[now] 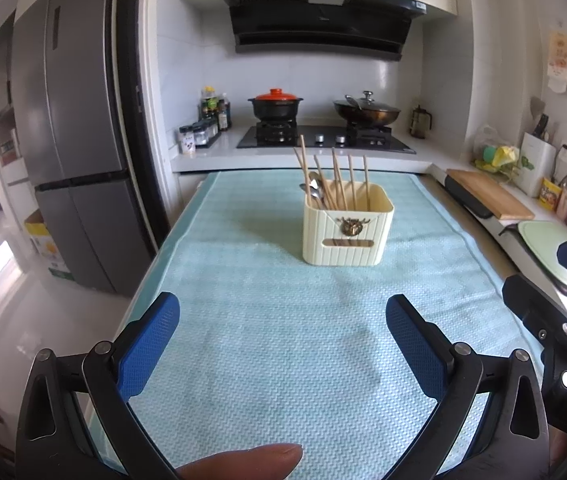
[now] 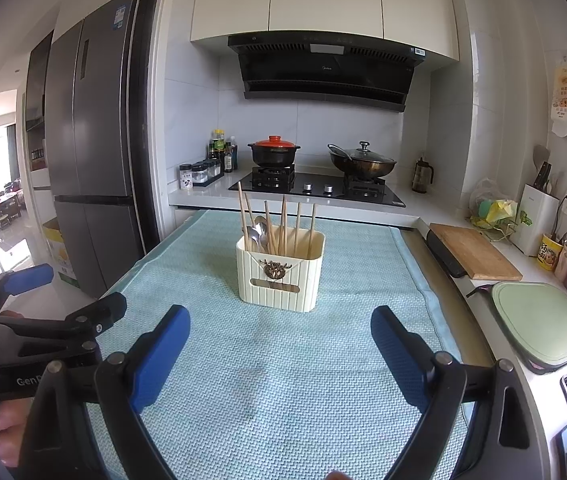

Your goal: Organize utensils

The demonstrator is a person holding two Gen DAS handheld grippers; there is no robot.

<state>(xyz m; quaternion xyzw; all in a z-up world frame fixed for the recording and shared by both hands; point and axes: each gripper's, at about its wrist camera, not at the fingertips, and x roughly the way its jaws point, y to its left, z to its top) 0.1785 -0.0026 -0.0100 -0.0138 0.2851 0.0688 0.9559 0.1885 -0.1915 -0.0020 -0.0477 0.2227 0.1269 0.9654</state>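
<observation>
A cream ribbed utensil holder (image 1: 347, 232) stands upright on the light blue mat (image 1: 267, 344); it also shows in the right wrist view (image 2: 281, 276). Several wooden chopsticks (image 1: 337, 176) and metal spoons (image 1: 315, 190) stand inside it, also visible from the right wrist as chopsticks (image 2: 283, 224) and spoons (image 2: 257, 232). My left gripper (image 1: 283, 312) is open and empty, well short of the holder. My right gripper (image 2: 281, 324) is open and empty, just in front of the holder. The right gripper's body shows at the left wrist view's right edge (image 1: 543, 312).
A stove (image 1: 323, 140) with a red-lidded pot (image 1: 275, 104) and a wok (image 1: 365, 110) lies behind the mat. A wooden cutting board (image 2: 473, 252) and a green board (image 2: 539, 324) lie on the right counter. A fridge (image 1: 79, 132) stands at left.
</observation>
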